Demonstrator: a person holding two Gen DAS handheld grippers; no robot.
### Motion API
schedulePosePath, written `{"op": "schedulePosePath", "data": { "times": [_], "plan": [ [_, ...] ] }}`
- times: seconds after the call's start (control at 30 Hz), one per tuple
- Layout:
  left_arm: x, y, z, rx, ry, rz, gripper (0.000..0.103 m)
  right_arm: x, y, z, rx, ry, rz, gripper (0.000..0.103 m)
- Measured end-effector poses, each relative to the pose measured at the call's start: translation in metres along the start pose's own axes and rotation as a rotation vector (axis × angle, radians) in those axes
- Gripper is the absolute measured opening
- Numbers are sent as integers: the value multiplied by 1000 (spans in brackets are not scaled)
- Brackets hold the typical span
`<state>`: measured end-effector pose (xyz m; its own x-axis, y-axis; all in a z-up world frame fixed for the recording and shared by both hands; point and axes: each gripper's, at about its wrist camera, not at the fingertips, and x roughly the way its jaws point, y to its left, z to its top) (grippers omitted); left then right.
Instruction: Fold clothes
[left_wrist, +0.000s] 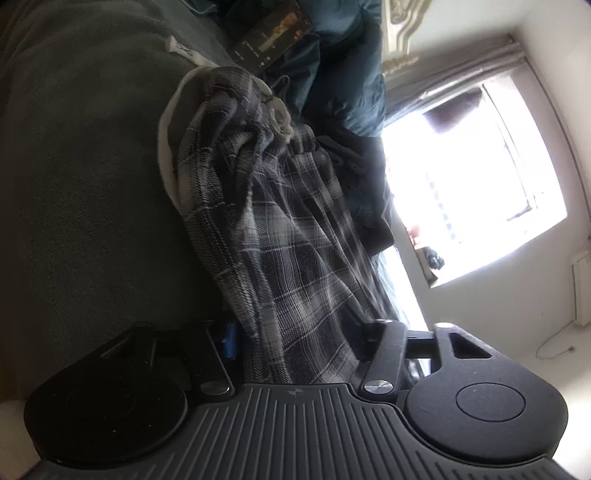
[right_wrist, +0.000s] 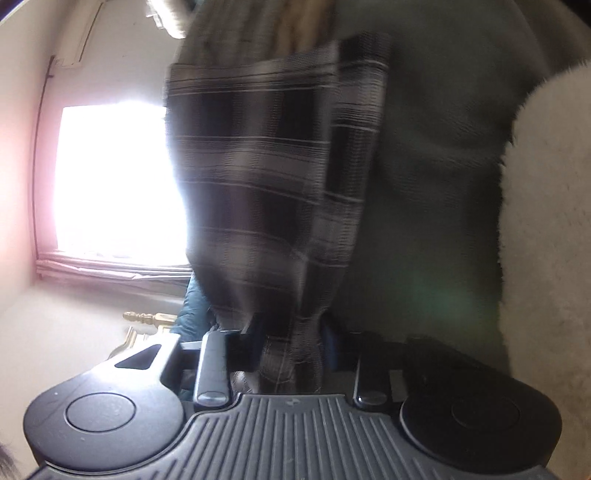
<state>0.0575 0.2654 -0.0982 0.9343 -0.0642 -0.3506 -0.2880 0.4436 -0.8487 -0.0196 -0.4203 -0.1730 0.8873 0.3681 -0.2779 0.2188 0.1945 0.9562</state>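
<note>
A grey and black plaid garment (left_wrist: 280, 236) with a white drawstring (left_wrist: 277, 114) and white lining hangs stretched out from my left gripper (left_wrist: 295, 347), which is shut on its edge. The cloth lies against a grey-green blanket (left_wrist: 81, 166). In the right wrist view the same plaid garment (right_wrist: 266, 177) runs away from my right gripper (right_wrist: 288, 354), which is shut on its hem. The cloth is blurred there. Both views are rolled sideways.
A teal quilt (left_wrist: 343, 66) and dark clothes (left_wrist: 365, 192) lie behind the garment. A bright window (left_wrist: 480, 184) is on the right; it also shows in the right wrist view (right_wrist: 110, 177). A white fluffy cover (right_wrist: 546, 221) lies beside the grey-green blanket (right_wrist: 436, 184).
</note>
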Motion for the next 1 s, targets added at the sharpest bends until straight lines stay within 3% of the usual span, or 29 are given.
{"op": "schedulePosePath", "data": {
  "times": [0.07,0.27,0.33,0.63,0.83,1.0],
  "plan": [
    [-1,4,1,-19,-4,-14,39,0,5,-2,-25,-10,21,4],
    [-6,7,4,-30,-25,-49,14,-15,35,-13,-147,-59,101,4],
    [-6,5,4,-22,-33,-62,10,-24,53,-18,-212,-85,124,4],
    [-9,-18,9,56,-106,-104,3,-21,133,-21,-453,-185,199,4],
    [2,-41,24,84,-165,-153,3,-23,173,8,-579,-212,264,4],
    [18,-63,41,134,-187,-187,3,3,218,19,-642,-228,293,4]
  ]
}}
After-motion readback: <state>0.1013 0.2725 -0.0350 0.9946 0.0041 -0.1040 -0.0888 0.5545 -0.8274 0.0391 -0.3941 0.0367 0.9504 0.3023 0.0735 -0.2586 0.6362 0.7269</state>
